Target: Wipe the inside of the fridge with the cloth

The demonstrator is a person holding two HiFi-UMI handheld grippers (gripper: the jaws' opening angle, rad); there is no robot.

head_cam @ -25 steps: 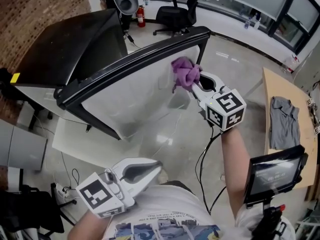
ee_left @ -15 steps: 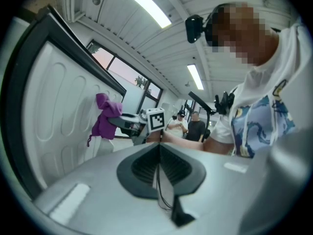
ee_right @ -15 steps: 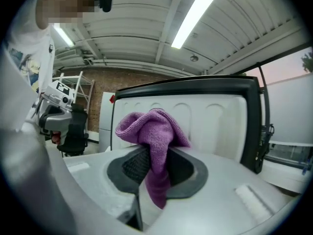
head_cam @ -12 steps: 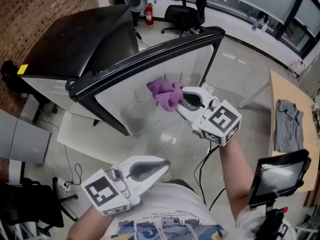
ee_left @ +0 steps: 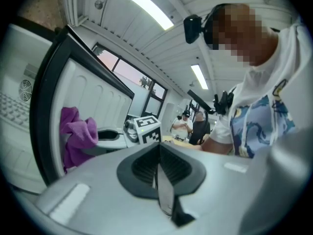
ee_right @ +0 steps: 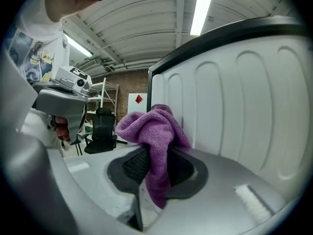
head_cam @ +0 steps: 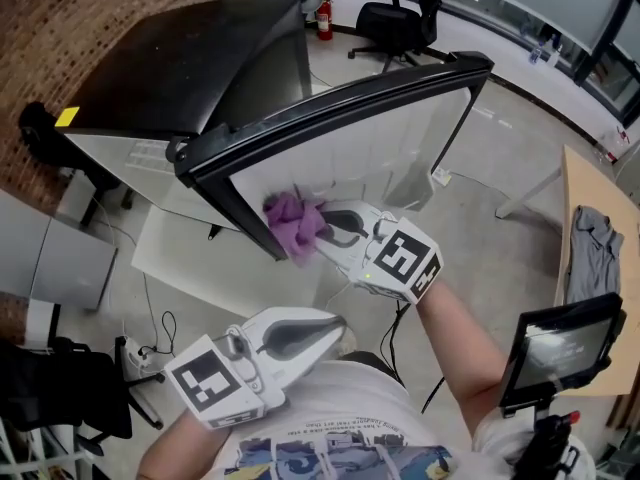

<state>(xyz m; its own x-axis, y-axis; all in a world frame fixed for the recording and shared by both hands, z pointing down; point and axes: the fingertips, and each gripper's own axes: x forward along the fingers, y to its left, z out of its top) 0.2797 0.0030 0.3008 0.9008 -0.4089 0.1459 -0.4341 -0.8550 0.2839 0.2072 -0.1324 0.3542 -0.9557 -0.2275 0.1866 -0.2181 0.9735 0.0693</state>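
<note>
In the head view the fridge point(head_cam: 190, 63) stands at the upper left of the frame with its door point(head_cam: 390, 143) swung open across the middle. The right gripper point(head_cam: 312, 230) presses the purple cloth point(head_cam: 290, 223) against the door's white inner liner, close to its dark left edge, so the step in hand looks like the wiping stroke itself, on the door lining and not the cabinet. The left gripper point(head_cam: 330, 326) hangs idle at the lower centre, near the person's shirt. The next move probably calls for carrying the stroke across the ribbed liner with steady pressure, then turning into the cabinet. In the left gripper view its jaws are pressed together with nothing between them, and the cloth point(ee_left: 73, 131) shows at the left against the door. In the right gripper view the jaws are clamped on the cloth point(ee_right: 154, 131), which bunches up above them and touches the ribbed liner point(ee_right: 234, 97). No brand or wording can be read. There are only the black-and-white square markers on each gripper cube point(head_cam: 402, 261), a yellow sticker point(head_cam: 66, 116) on the fridge top, and a red diamond sign point(ee_right: 138, 99) too small to read.
</note>
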